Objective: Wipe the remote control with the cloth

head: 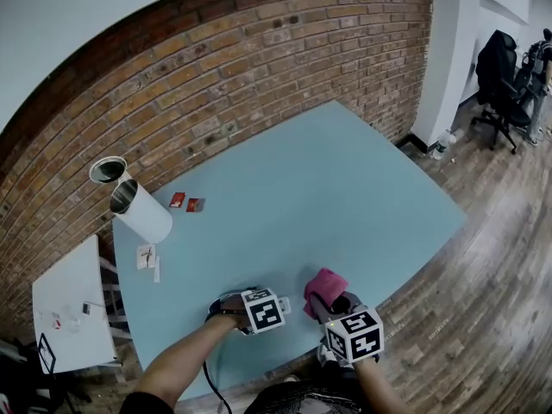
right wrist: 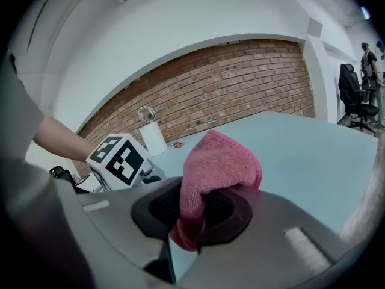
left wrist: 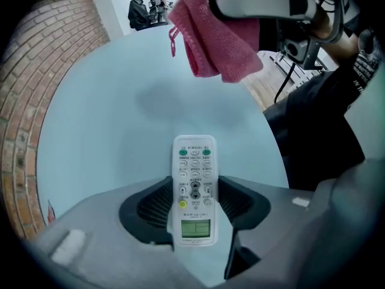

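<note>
**Fig. Steadying the remote before the wipe.** The left gripper (head: 235,307) is pointing straight down at the table (head: 345,188), close to its near edge. Its jaws are standing wide and bearing on the two long sides of the remote control (left wrist: 194,161), with no gap showing at either pad. The remote is lying flat and face up. Its display end is sitting between the jaws, and its button end is reaching out past them over bare table.

The right gripper (right wrist: 195,209) is clamping a bunched pink cloth (right wrist: 219,164), and a rounded fold is bulging forward beyond its tips. In the left gripper view the cloth is hanging above and beyond the remote's button end, clear of it, so wiping is judged not yet begun.

*Doing the step well (judgement).*
- The bulging fold, not the jaw tips, should be meeting the buttons.
- Strokes should be running lengthwise along the exposed face, with light downward pressure, so that the remote is not pivoting in the left gripper's hold.
- The left gripper should be holding the remote firmly against the table throughout.
- The display end is partly flanked by the jaws and is likely needing a shifted hold before the cloth can reach it.
</note>
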`<action>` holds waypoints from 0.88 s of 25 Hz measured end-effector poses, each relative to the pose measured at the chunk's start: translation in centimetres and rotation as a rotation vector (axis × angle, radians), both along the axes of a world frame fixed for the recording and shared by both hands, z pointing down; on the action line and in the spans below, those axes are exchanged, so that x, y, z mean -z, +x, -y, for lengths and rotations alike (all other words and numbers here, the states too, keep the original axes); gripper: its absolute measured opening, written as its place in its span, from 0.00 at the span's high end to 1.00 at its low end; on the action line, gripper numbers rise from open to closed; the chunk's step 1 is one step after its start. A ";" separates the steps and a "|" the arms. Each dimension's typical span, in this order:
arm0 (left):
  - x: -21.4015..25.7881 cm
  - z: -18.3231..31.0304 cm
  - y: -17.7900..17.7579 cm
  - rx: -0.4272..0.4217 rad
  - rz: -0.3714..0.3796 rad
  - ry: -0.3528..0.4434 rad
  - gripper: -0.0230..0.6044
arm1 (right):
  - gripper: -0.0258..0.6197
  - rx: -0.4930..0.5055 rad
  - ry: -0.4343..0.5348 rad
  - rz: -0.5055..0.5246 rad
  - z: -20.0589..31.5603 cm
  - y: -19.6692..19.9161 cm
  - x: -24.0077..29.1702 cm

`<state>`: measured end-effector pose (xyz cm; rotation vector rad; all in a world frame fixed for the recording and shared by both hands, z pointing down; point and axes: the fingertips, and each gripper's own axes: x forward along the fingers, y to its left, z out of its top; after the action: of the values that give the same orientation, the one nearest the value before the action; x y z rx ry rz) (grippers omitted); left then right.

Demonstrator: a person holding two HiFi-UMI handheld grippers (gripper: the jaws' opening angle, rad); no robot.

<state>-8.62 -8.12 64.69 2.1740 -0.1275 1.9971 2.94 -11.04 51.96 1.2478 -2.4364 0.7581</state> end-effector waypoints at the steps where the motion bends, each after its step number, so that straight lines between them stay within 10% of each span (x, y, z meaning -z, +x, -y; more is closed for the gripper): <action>1: 0.0 0.0 -0.1 0.024 -0.014 0.005 0.59 | 0.86 -0.001 0.004 0.002 0.2 0.2 0.1; 10: 2.8 -0.1 1.1 0.354 -0.302 -0.046 0.59 | 0.86 0.036 0.076 0.029 2.3 0.1 1.5; 17: 9.2 1.9 2.7 0.816 -0.896 -0.345 0.59 | 0.86 0.132 0.256 -0.002 3.4 -1.9 5.3; 22: 15.2 1.9 4.0 0.825 -1.302 -0.583 0.59 | 0.86 0.262 0.412 -0.074 3.1 -4.2 8.6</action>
<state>-4.65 -10.01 49.46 2.0278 -0.1658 0.0221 -1.31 -14.14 43.41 1.0261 -2.7049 0.1394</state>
